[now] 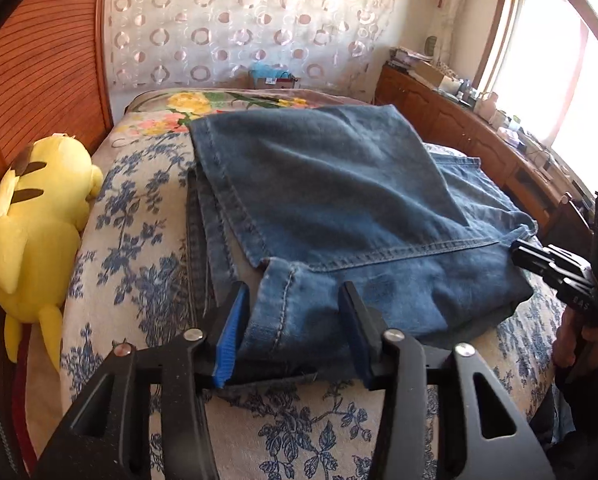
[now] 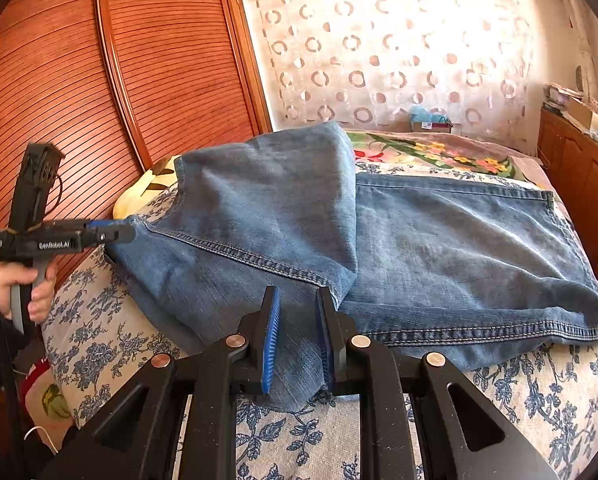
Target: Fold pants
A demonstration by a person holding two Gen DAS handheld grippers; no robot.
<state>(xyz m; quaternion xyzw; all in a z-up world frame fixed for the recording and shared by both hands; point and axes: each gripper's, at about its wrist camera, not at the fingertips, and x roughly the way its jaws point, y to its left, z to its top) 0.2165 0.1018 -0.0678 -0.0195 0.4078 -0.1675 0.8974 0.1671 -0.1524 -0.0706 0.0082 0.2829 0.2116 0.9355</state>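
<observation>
Nearest the left wrist camera, the left hand-held gripper [image 1: 295, 332] stands with its jaws parted; the hem corner of the blue jeans [image 1: 339, 208] lies between the blue pads [image 1: 229, 336], which do not press on it. From the right wrist camera, the right hand-held gripper [image 2: 297, 336] has its jaws narrowed on a flap of denim at the near edge of the jeans [image 2: 439, 256], pinching it. These jeans lie on the bed [image 1: 139, 264], on a blue-flowered cover, with the leg ends folded back over the rest. Beside the jeans, against the slatted wooden wardrobe [image 2: 99, 80], lies a yellow plush toy [image 1: 35, 220].
</observation>
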